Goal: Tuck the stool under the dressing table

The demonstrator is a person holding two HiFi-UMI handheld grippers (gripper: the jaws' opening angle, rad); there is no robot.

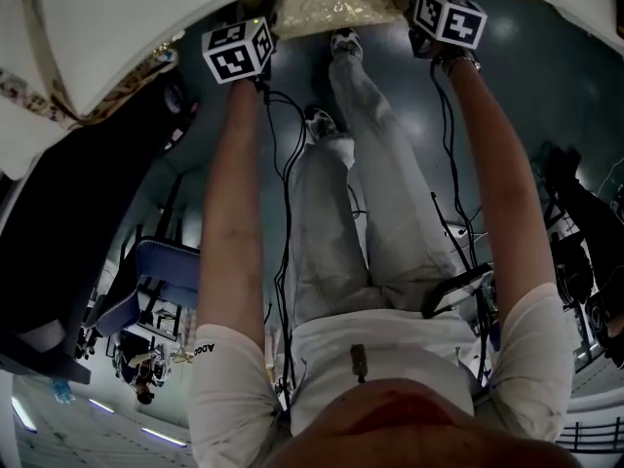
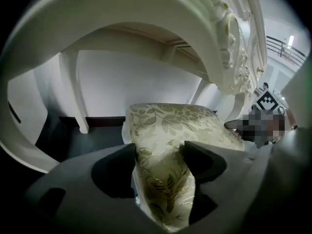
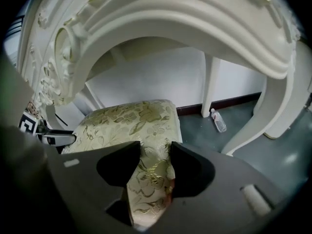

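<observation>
The stool has a cream cushion with a gold leaf pattern [image 1: 322,3]. My left gripper [image 2: 158,155] is shut on the near left corner of the stool cushion [image 2: 170,126]. My right gripper [image 3: 155,160] is shut on the near right corner of the same cushion [image 3: 131,118]. In the head view the left gripper's marker cube [image 1: 237,50] and the right gripper's marker cube [image 1: 448,18] sit at the cushion's two ends. The white carved dressing table [image 2: 161,13] arches over the stool, and the cushion lies partly under its arch [image 3: 195,18].
White table legs [image 2: 78,96] [image 3: 209,87] stand on the dark floor by a white wall. A plastic bottle [image 3: 219,120] lies on the floor right of the stool. The person's legs and feet [image 1: 343,45] are just behind the stool. Cables hang along both arms.
</observation>
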